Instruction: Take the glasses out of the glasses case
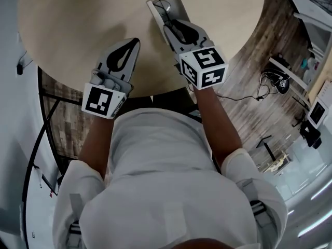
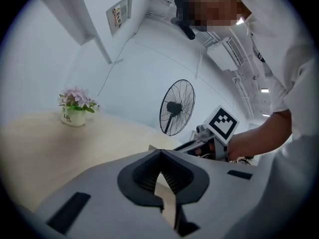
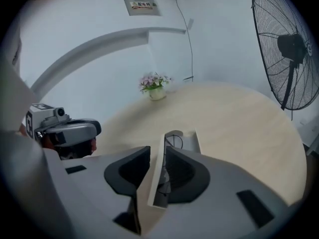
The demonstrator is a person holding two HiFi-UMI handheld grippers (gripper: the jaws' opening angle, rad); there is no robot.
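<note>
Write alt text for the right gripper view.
The right hand-held gripper straddles one white wall of an open glasses case on a round beige table, jaws apart, with dark glasses inside the case. A flower pot and a standing fan stand behind.

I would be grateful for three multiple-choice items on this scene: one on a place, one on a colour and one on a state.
1. What stands between the right gripper's jaws?
A. a flower pot
B. a wall of the glasses case
C. nothing

2. What colour is the table top?
A. black
B. red
C. light beige

3. How do the left gripper's jaws stand?
A. together, with nothing between
B. wide apart
C. clamped on the glasses

Answers:
1. B: in the right gripper view, the right gripper has a pale wall of the open glasses case between its jaws.
2. C: the round table is light beige in the head view.
3. A: the jaw tips of the left gripper meet, with nothing between them.
</note>
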